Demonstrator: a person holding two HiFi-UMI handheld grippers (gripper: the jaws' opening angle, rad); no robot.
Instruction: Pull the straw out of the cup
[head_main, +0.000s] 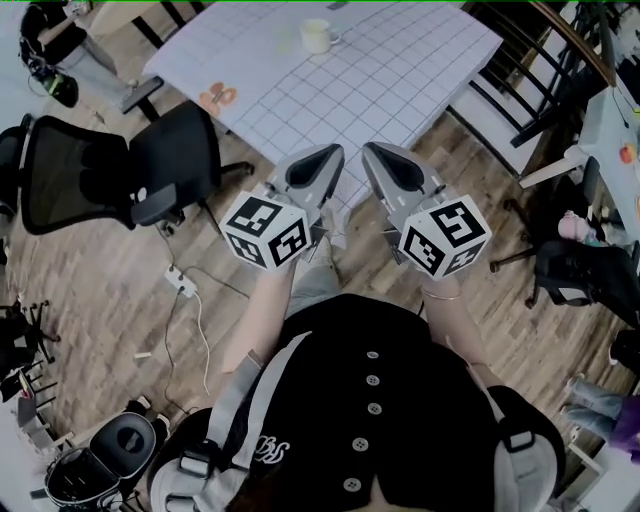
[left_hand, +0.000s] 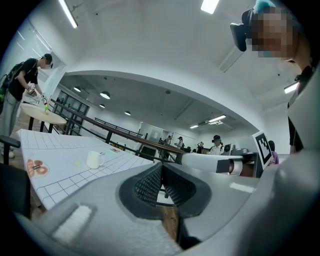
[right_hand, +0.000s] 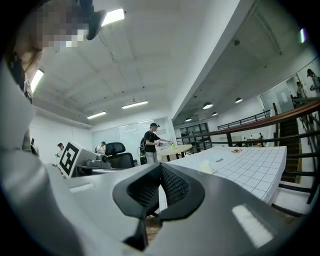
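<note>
A white mug-like cup (head_main: 316, 36) stands near the far edge of the table with the white squared cloth (head_main: 400, 70). I cannot make out a straw in it. The cup also shows small in the left gripper view (left_hand: 93, 159) and the right gripper view (right_hand: 206, 167), well ahead of both grippers. My left gripper (head_main: 335, 150) and right gripper (head_main: 370, 148) are held side by side in front of the person's body, short of the table's near edge. The jaws of each meet with nothing between them (left_hand: 161, 167) (right_hand: 161, 170).
An orange mark (head_main: 217, 97) lies on the cloth's left part. A black office chair (head_main: 120, 170) stands left of the table, dark chairs (head_main: 520, 70) to its right. A power strip with cable (head_main: 182, 282) lies on the wooden floor. A person (head_main: 60, 40) stands at the far left.
</note>
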